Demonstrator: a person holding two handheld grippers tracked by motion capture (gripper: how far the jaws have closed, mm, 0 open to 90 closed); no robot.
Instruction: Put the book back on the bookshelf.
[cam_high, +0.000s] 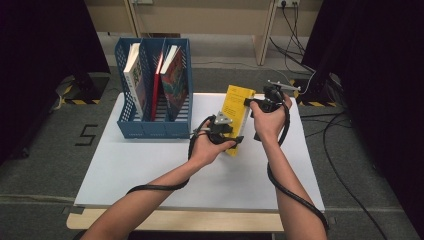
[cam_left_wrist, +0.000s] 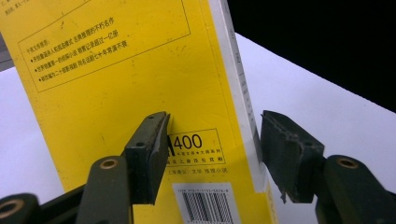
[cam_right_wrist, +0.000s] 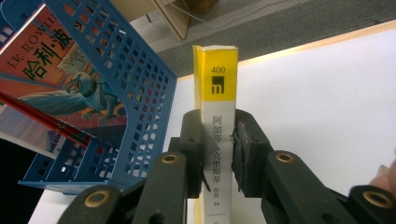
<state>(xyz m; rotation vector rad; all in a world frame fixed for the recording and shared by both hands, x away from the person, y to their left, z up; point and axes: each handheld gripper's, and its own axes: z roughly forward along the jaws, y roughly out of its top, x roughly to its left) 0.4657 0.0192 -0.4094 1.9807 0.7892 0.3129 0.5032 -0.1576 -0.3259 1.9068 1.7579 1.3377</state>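
Two grippers work a single yellow paperback (cam_high: 235, 116) at the middle of the high view, over my white table (cam_high: 150, 175), a flat matte rectangular slab that takes up the lower centre of that frame. At upper left of the high view stands a blue plastic file rack (cam_high: 152, 125), its walls a perforated grid, three compartments wide, with colourful softcover books (cam_high: 172, 80) leaning inside.

The yellow paperback stands tilted on the table, just right of the rack and apart from it. Its cover is glossy, with a boxed block of black print and a barcode near the lower edge in the left gripper view.

My right gripper (cam_right_wrist: 219, 154) pinches the book across its white and yellow spine, both black pads pressed flat on either side, near the upper end of the book in the high view.

My left gripper (cam_left_wrist: 212, 156) sits at the book's lower end; its ribbed black jaws straddle the cover and page edge, one pad just off the cover, the other a sliver away, so they stand spread.
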